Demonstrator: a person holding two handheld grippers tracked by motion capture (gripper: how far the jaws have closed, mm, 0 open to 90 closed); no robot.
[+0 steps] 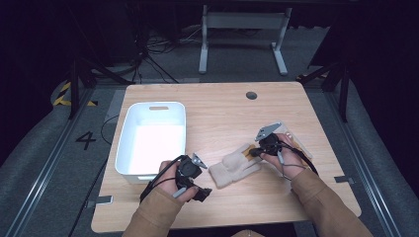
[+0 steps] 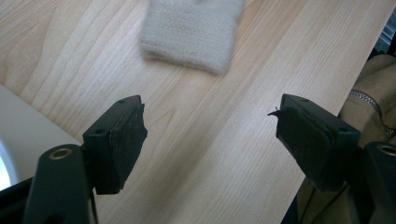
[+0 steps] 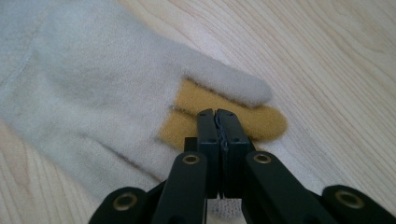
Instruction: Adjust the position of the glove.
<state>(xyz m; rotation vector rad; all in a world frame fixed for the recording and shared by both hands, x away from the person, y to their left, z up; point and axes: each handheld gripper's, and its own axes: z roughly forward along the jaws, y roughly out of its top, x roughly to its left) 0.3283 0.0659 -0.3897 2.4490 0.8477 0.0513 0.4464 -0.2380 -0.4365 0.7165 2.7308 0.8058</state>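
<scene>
One cream knitted glove (image 1: 233, 167) with mustard fingertips lies flat near the front edge of the table (image 1: 222, 108), right of one white tub (image 1: 150, 139). The right gripper (image 3: 218, 122) is clenched over the glove's fingers, apparently pinching fabric. The left gripper (image 2: 210, 135) is released, jaws wide, facing the cuff. The glove looks soft, light and floppy; cuff and fingertips seem good holds.
</scene>
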